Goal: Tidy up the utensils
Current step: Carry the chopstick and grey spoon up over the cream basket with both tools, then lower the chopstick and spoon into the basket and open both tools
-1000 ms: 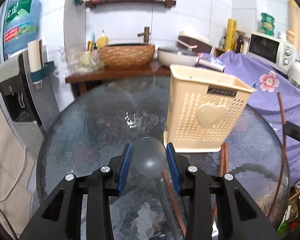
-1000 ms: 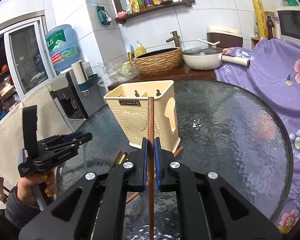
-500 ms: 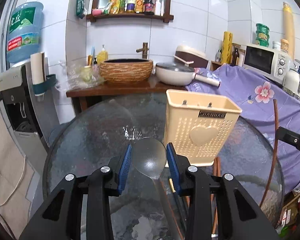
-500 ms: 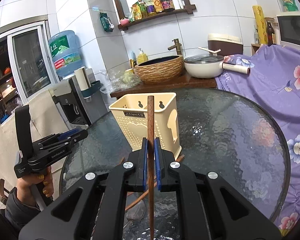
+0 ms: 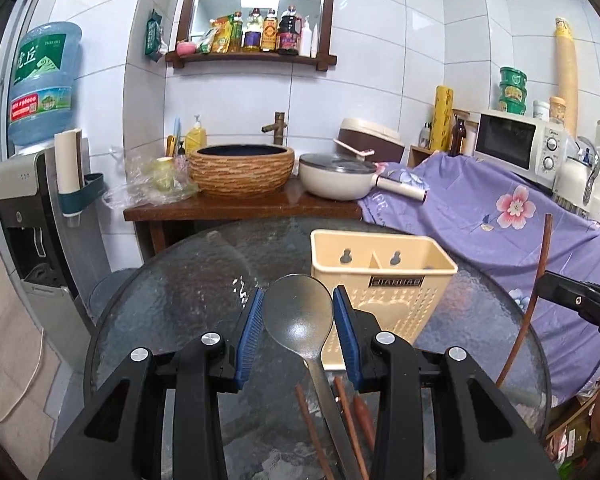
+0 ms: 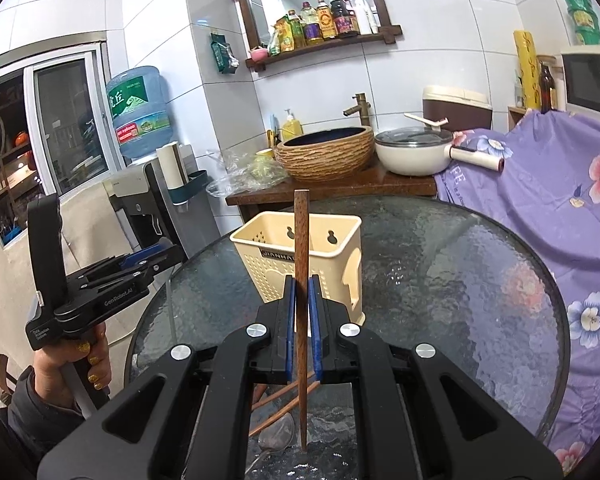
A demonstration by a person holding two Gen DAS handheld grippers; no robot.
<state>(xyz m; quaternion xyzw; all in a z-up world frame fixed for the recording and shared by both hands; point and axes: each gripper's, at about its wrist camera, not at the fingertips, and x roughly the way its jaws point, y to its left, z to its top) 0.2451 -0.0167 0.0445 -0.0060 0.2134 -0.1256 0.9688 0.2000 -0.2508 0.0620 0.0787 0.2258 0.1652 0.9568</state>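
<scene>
My left gripper (image 5: pixel 298 316) is shut on a grey metal spoon (image 5: pixel 300 316), bowl up between the blue pads, handle hanging down. It hovers above the round glass table (image 5: pixel 172 304), just in front of a cream two-compartment utensil holder (image 5: pixel 380 296). My right gripper (image 6: pixel 301 300) is shut on a brown wooden chopstick (image 6: pixel 301 232), held upright, also in front of the holder (image 6: pixel 332 256). That chopstick shows at the right of the left wrist view (image 5: pixel 538 280). More chopsticks (image 5: pixel 312 420) lie on the glass below.
A wooden counter (image 5: pixel 240 208) with a woven basin (image 5: pixel 242 170) and a white pan (image 5: pixel 336 178) stands behind the table. A purple floral cloth (image 5: pixel 480 216) is at the right. A water dispenser (image 5: pixel 20 208) is at the left. A clear spoon (image 6: pixel 276 436) lies on the glass.
Both grippers have risen and pulled back, so the holder looks smaller and its open top now shows. Each still holds its utensil.
</scene>
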